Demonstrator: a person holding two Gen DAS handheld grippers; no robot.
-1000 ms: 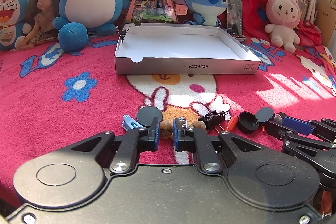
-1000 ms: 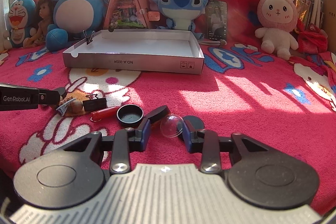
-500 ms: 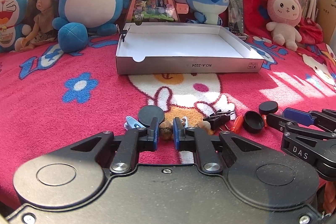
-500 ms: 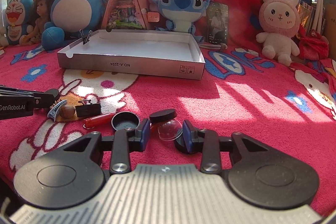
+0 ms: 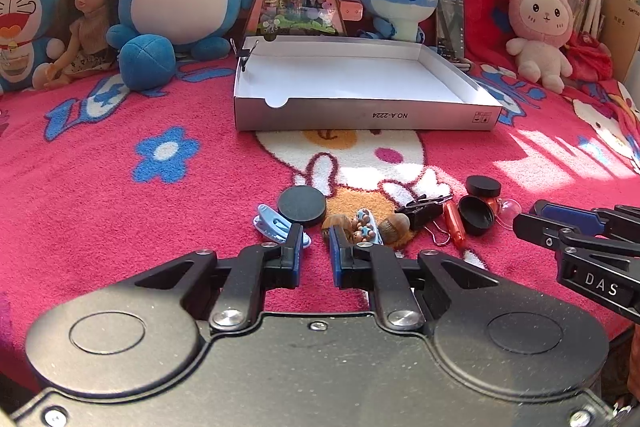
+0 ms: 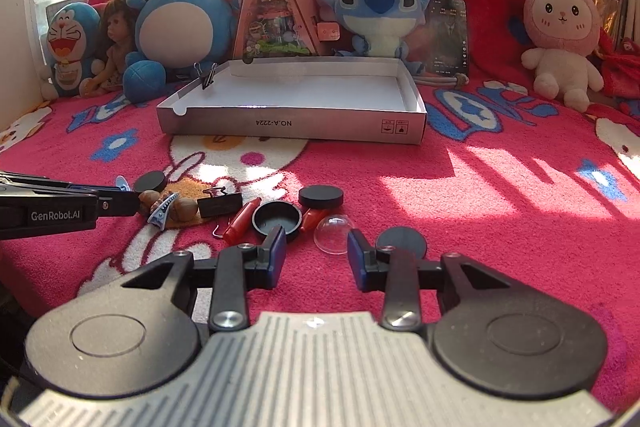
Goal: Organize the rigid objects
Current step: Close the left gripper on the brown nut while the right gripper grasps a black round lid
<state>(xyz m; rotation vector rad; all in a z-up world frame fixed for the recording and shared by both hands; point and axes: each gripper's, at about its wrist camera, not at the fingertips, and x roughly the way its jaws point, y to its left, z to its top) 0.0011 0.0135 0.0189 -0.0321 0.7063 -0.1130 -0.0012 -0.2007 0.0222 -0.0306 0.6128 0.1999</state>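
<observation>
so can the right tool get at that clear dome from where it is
Probably yes. The clear dome lies just ahead of the right tool, in line with the gap between its opening jaws, nothing between them yet. The black cap beside it sits close to the left finger and might get nudged.

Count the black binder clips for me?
2. One clip grips the white box's left rim; the other clip lies on the red blanket among the small items. Others may be hidden.
</observation>
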